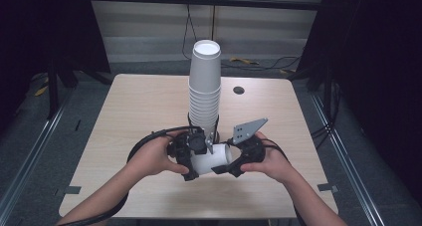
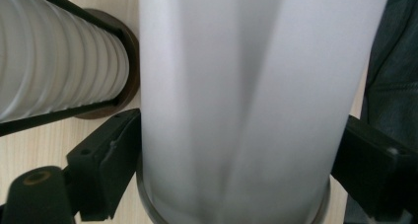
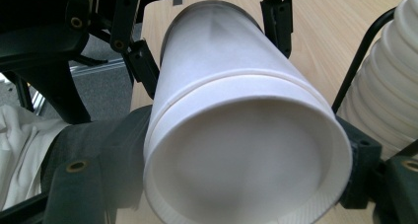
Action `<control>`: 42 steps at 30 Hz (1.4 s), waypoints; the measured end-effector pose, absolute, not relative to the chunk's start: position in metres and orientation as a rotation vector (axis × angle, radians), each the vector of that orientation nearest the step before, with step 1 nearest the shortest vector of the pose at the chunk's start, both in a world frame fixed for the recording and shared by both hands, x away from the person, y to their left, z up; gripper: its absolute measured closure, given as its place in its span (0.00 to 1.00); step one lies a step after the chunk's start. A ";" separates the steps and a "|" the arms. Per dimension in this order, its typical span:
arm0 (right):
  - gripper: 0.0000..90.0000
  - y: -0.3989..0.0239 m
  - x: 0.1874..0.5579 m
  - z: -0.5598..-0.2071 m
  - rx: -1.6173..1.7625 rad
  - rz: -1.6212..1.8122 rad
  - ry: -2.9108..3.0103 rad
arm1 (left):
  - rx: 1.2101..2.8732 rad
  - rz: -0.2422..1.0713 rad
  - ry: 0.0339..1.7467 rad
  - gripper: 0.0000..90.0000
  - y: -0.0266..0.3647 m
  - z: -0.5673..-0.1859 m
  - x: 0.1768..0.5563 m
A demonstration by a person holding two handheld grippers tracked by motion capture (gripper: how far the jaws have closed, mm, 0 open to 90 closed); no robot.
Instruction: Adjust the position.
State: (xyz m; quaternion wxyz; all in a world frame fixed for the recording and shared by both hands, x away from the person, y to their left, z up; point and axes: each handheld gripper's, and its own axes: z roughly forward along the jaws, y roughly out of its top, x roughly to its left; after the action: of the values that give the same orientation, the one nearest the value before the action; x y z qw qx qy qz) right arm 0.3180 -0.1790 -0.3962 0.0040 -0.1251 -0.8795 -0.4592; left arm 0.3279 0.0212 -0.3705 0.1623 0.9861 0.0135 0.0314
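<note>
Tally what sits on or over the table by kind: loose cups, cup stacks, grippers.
Loose white cup, on its side between both grippers: 1
Cup stack, upright in a wire holder: 1
Grippers, left gripper and right gripper: 2
Total: 4

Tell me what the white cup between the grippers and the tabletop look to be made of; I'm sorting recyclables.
The white cup looks like paper: matte, with a banded foot around a recessed base, though a thin coating can't be ruled out. The stack of cups beside it looks the same. The tabletop shows a pale printed wood grain with a smooth low sheen, probably laminate over board rather than solid wood.
</note>
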 end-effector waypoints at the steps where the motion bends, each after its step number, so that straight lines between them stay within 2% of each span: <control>1: 0.27 -0.180 0.318 -0.396 -0.394 -1.442 -2.753 | 2.797 0.083 0.046 0.12 0.023 -0.370 0.328; 4: 0.27 -0.182 0.318 -0.394 -0.402 -1.452 -2.747 | 2.755 0.071 0.049 0.11 0.027 -0.367 0.330; 6: 0.27 -0.182 0.318 -0.394 -0.403 -1.441 -2.757 | 2.767 0.108 -0.015 0.11 0.029 -0.364 0.332; 8: 0.27 -0.182 0.319 -0.395 -0.408 -1.426 -2.760 | 2.724 0.087 0.042 0.13 0.030 -0.365 0.330; 11: 0.27 -0.183 0.319 -0.399 -0.420 -1.395 -2.783 | 2.721 0.113 0.022 0.16 0.034 -0.362 0.329; 24: 0.27 -0.200 0.320 -0.403 -0.508 -1.411 -2.771 | 2.651 0.100 0.100 0.17 0.056 -0.365 0.333; 32: 0.27 -0.214 0.322 -0.400 -0.592 -1.503 -2.710 | 2.494 0.046 0.215 0.16 0.073 -0.373 0.336; 42: 0.26 -0.214 0.324 -0.397 -0.625 -1.577 -2.642 | 2.364 0.052 0.274 0.16 0.070 -0.385 0.337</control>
State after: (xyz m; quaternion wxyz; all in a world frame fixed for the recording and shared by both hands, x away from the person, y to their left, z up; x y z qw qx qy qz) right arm 0.3237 -0.2141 -0.3972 0.0008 -0.1989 -0.8415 -0.5023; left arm 0.3366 0.0703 -0.3847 0.3713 0.9221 0.1070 0.0203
